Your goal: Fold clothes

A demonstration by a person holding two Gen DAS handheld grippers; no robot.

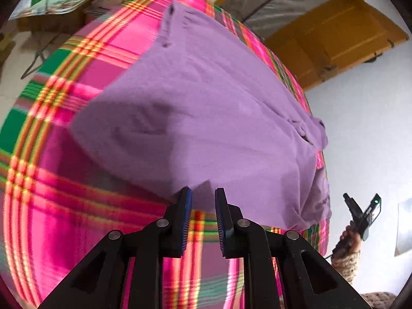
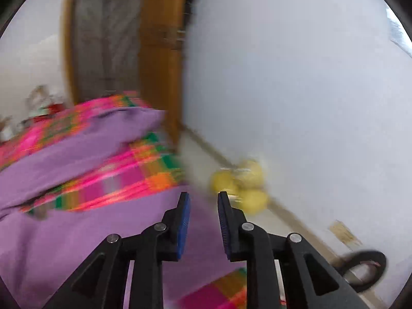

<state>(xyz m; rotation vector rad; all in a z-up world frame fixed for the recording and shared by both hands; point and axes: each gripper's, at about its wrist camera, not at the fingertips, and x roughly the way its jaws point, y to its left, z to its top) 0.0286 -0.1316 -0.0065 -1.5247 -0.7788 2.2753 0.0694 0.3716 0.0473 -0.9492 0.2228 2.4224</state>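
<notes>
Folding is looking partly done: the soft lilac-purple knit garment [image 1: 206, 108] is lying across the bright pink, green and orange plaid cloth [image 1: 85, 59] that is covering the tabletop, with one side already doubled over itself and a thick bunched layer hanging along its right edge, while its near hem is sitting loose and wrinkled. More folds and smoothing are probably remaining before it makes a compact stack. The left hand-held gripper [image 1: 203, 193] is hovering at that near hem with its blue pads parted; a tip of fabric is lying at the gap, but the pads are not pressing on it. The right hand-held gripper [image 2: 203, 197] is standing parted and empty, pointing past the garment's edge toward the floor; in the left wrist view it is showing off to the right, held up by a hand [image 1: 347, 237] in a knitted cuff. Around the tabletop, a pale wall [image 2: 296, 77], a wooden door frame [image 2: 159, 77], some blurred yellow round things [image 2: 242, 185] by the skirting, and a cluttered side table [image 1: 59, 2] are showing.
</notes>
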